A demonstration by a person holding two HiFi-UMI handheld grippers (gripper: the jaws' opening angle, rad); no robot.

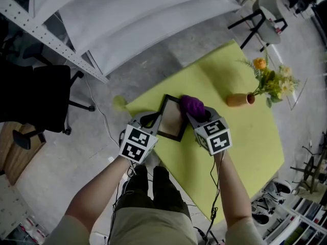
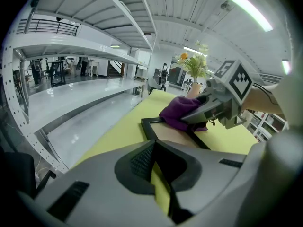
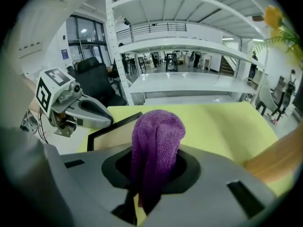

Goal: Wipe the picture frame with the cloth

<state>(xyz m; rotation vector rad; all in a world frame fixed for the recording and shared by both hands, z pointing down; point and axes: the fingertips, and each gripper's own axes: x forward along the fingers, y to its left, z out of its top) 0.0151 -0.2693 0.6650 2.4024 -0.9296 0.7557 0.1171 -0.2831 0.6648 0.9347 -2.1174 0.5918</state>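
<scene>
Your right claw (image 3: 150, 183) is clamped on the purple cloth (image 3: 157, 141), and the bunched end of the cloth sits on the far corner of the picture frame (image 1: 172, 120). The frame lies on the yellow table (image 1: 240, 137), close to your side. Your left claw (image 2: 158, 174) has its jaws nearly together with nothing between them; its tip is at the frame's left rim, though contact is hard to judge. For a good wipe, press lightly and drag the cloth along each rim, then across the middle. Brace the rim with the left claw, since the frame looks likely to skid. The vase (image 1: 239, 99) is well clear.
</scene>
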